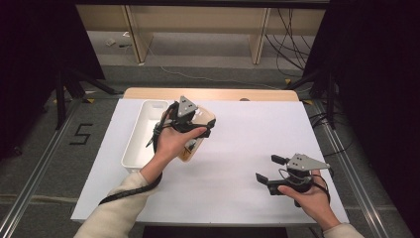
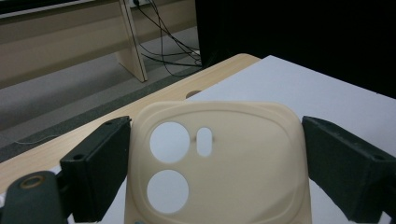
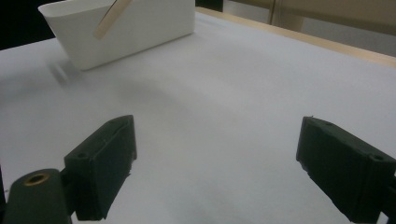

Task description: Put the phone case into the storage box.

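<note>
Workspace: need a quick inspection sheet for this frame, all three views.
Surface: white sheet over a wooden table, flat, no marks seen.
Job's things: beige phone case between the left gripper's jaws, camera cutouts facing its camera; white bin at the sheet's left.
Clutter: nothing seen on the sheet.
Grippers: left gripper beside the bin, jaws at the case's edges, contact unclear; right gripper open above bare sheet, holding nothing.
Cables: black cable trails from the left gripper; loose cables on the floor behind.
Surroundings: wooden furniture legs, grey floor, a taped number 5.
</note>
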### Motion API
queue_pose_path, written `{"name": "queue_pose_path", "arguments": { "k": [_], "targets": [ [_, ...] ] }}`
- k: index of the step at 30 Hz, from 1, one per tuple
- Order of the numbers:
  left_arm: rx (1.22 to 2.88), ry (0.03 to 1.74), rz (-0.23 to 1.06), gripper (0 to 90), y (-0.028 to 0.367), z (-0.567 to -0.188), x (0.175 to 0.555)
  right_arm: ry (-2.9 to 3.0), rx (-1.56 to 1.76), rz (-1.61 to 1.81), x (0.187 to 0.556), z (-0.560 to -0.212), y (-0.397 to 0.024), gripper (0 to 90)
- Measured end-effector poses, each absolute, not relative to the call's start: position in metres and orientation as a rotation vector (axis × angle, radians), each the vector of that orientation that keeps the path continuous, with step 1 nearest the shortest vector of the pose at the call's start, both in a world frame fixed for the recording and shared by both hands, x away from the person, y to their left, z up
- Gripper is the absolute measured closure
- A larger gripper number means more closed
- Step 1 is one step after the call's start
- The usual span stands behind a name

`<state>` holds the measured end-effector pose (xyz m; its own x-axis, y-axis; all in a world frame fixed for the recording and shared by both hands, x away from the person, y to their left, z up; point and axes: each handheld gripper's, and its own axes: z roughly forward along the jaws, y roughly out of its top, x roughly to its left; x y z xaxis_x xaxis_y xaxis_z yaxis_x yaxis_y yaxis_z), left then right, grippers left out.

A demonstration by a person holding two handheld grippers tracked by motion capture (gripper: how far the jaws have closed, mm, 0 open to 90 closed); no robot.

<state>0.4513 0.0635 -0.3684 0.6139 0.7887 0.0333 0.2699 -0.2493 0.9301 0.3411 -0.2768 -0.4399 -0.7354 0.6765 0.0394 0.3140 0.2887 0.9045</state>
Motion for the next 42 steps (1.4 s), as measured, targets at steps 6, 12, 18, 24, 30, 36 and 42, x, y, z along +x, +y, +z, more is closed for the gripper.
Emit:
{"name": "queue_pose_path", "arguments": {
  "k": [6,12,18,24,30,36,42],
  "targets": [
    [1.788,0.872,0.642,11.0,0.067,-0.367,0.452,2.21,0.891,1.432,0.341,-0.44,-0.277,13.0],
    [1.754,0.889,0.656,10.9,0.072,-0.361,0.453,2.212,0.893,1.433,0.341,-0.44,-0.276,13.0],
    [1.729,0.908,0.677,11.0,0.076,-0.358,0.453,2.213,0.893,1.43,0.341,-0.44,-0.277,13.0],
    [1.699,0.913,0.693,10.9,0.079,-0.353,0.451,2.212,0.895,1.432,0.341,-0.44,-0.276,13.0],
    [1.683,0.921,0.707,11.0,0.082,-0.35,0.452,2.209,0.895,1.427,0.342,-0.44,-0.277,13.0],
    [1.674,0.931,0.721,11.0,0.084,-0.35,0.452,2.206,0.894,1.433,0.341,-0.44,-0.277,13.0],
    [1.657,0.941,0.737,10.9,0.089,-0.347,0.452,2.208,0.897,1.431,0.341,-0.44,-0.276,13.0]
  ]
}}
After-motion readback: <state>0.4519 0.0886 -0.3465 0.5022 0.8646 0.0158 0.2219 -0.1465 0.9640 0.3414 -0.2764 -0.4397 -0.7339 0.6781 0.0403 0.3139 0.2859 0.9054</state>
